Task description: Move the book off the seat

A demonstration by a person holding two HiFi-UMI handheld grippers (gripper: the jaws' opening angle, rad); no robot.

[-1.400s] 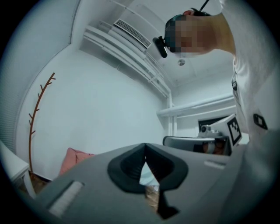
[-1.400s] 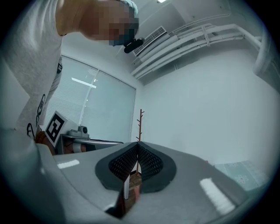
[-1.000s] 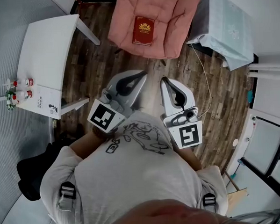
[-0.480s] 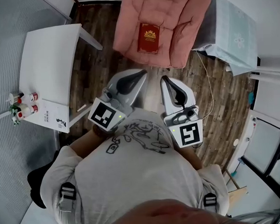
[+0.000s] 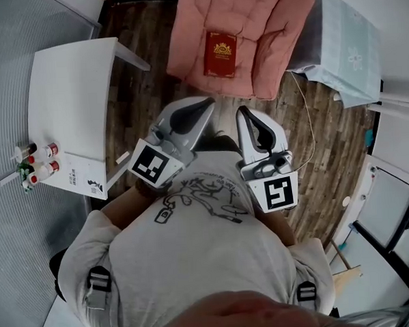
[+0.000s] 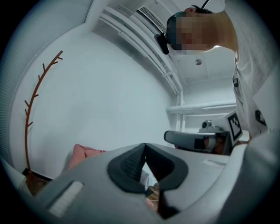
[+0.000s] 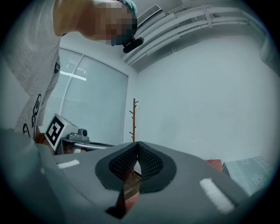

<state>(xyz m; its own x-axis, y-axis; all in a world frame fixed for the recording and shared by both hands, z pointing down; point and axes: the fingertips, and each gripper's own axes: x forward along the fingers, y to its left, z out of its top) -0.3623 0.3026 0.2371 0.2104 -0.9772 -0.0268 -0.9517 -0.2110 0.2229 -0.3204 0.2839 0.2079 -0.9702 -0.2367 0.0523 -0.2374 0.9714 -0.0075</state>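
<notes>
A furnished living room: a pink cushioned armchair [image 5: 258, 20], a white table [image 5: 67, 91], a wood-plank floor [image 5: 149, 87], and a branch-shaped coat stand [image 7: 134, 118] by plain white walls [image 6: 109, 96].

No word or number can be read. The red book [image 5: 222, 54] bears a gold emblem with lettering too small to make out, and the paper [image 5: 79, 178] at the counter [image 5: 64, 91] edge carries equally illegible dark print. Black-and-white square markers sit on the left gripper [image 5: 208, 103] and the right gripper [image 5: 241, 111].
</notes>
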